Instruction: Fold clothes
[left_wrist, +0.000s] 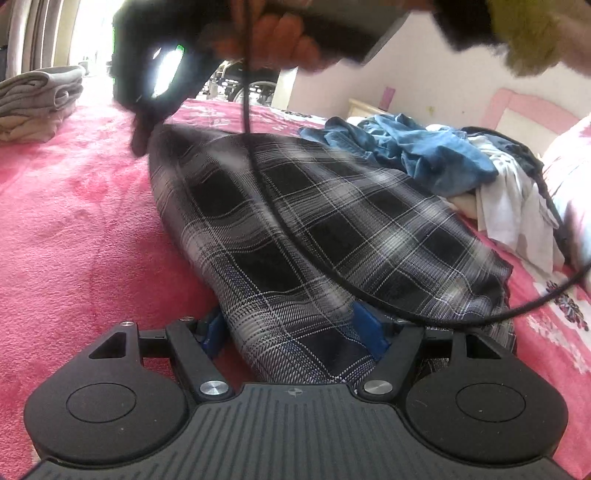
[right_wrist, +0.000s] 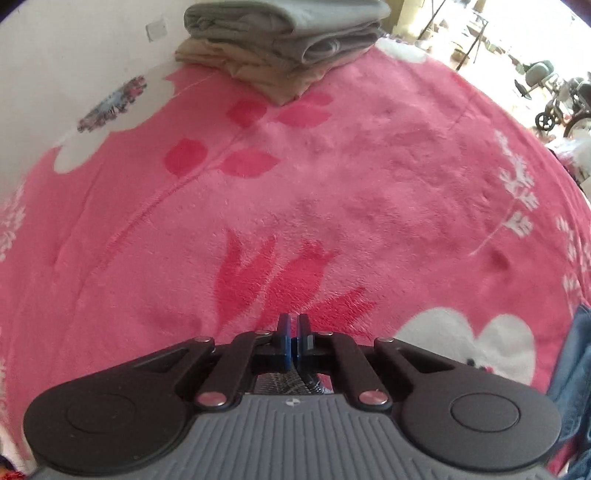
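Note:
A black, grey and white plaid garment (left_wrist: 295, 206) lies in a long band on the pink blanket (left_wrist: 74, 221). Its near end runs between the blue fingers (left_wrist: 369, 328) of my left gripper (left_wrist: 290, 330), whose jaws stand wide apart. Its far end rises to my right gripper (left_wrist: 142, 142), which a hand (left_wrist: 280, 40) holds above the bed. In the right wrist view that right gripper (right_wrist: 293, 332) is shut, and a strip of plaid garment (right_wrist: 288, 384) shows just below its fingers.
A stack of folded grey and beige clothes (left_wrist: 37, 103) (right_wrist: 284, 48) sits at the bed's far edge. A heap of unfolded blue denim (left_wrist: 424, 147) and white cloth (left_wrist: 509, 206) lies to the right by a pillow (left_wrist: 569, 166). A black cable (left_wrist: 280, 229) drapes over the plaid.

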